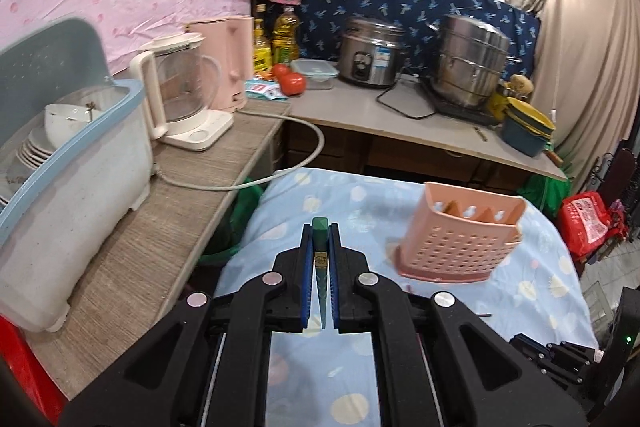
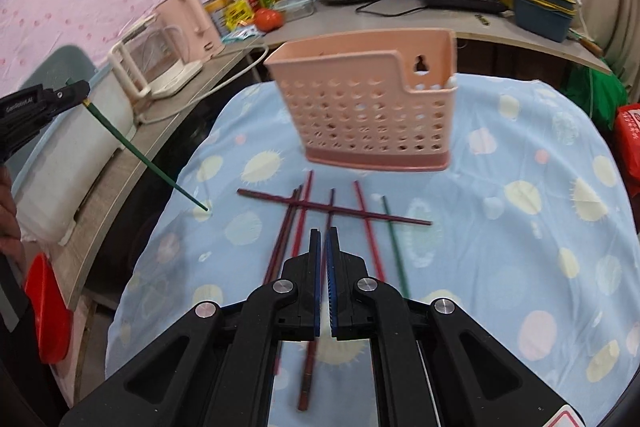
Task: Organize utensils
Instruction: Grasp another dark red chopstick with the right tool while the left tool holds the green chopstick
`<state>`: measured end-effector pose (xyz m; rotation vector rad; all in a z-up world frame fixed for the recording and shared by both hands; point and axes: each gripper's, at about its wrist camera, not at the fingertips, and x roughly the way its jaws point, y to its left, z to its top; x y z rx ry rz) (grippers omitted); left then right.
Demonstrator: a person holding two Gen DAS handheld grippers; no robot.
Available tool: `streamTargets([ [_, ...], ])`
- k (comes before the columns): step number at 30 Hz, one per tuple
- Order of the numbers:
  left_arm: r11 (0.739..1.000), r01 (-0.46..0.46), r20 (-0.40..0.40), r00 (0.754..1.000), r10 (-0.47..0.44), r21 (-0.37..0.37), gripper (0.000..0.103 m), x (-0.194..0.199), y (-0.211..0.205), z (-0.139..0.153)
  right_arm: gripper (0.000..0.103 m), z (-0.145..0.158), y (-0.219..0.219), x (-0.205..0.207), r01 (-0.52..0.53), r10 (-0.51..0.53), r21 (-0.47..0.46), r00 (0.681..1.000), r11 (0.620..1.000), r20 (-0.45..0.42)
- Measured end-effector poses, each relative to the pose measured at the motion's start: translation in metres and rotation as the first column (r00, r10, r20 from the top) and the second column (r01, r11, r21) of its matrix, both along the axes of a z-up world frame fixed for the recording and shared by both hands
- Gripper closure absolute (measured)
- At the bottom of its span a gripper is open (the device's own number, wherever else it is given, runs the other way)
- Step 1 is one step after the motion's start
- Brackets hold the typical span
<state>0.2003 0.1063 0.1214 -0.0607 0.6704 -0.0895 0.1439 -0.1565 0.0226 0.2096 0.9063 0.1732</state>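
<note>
Leftmost, at nine o'clock in the right wrist view, my left gripper [image 2: 82, 91] is clamped on a green chopstick [image 2: 148, 157], which slants down toward the blue spotted tablecloth [image 2: 500, 255]; its tip sits at or just above the cloth, and I cannot tell which. Seen from that gripper's own camera, the chopstick's butt pokes out between the pads at centre. Centre, from twelve to six o'clock: the pink utensil holder [image 2: 360, 107] stands upright on the cloth, and just beside it, nearer me, lie the loose chopsticks [image 2: 332, 211], several red or dark ones crossed over one another and a second green one [image 2: 396, 247] at their right edge. My right gripper [image 2: 323, 239] hangs over this pile with its fingers together and nothing between them. Progress, as I judge it: early. No chopstick shows inside the holder, though its compartments are poorly seen. One chopstick is in hand; the rest remain on the cloth to be gathered and stood in the holder.
</note>
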Motion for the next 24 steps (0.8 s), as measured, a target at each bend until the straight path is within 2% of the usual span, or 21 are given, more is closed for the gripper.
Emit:
streamTargets([
  [7, 0.998, -0.065, -0.007, 0.998, 0.065, 0.019, 0.096, 0.019, 0.033, -0.012, 0.095, -0.017, 0.045, 0.032, -0.079, 0.078, -0.017, 0.996, 0.997, -0.036],
  [10, 0.997, -0.071, -0.010, 0.997, 0.071, 0.005, 0.096, 0.025, 0.041, -0.016, 0.089, -0.022, 0.064, 0.053, -0.106, 0.105, -0.022, 0.994, 0.994, -0.042],
  [16, 0.998, -0.059, -0.006, 0.998, 0.059, -0.015, 0.096, 0.028, 0.046, -0.016, 0.089, -0.038, 0.098, 0.107, -0.135, 0.131, -0.064, 0.989, 0.989, -0.061],
  [20, 0.998, -0.050, -0.006, 0.999, 0.050, -0.027, 0.096, 0.026, 0.048, -0.017, 0.089, -0.059, 0.115, 0.141, -0.158, 0.147, -0.105, 0.983, 0.982, -0.110],
  [24, 0.998, -0.050, -0.008, 0.999, 0.050, -0.031, 0.096, 0.025, 0.049, -0.017, 0.089, -0.082, 0.123, 0.146, -0.194, 0.171, -0.126, 0.970, 0.973, -0.172],
])
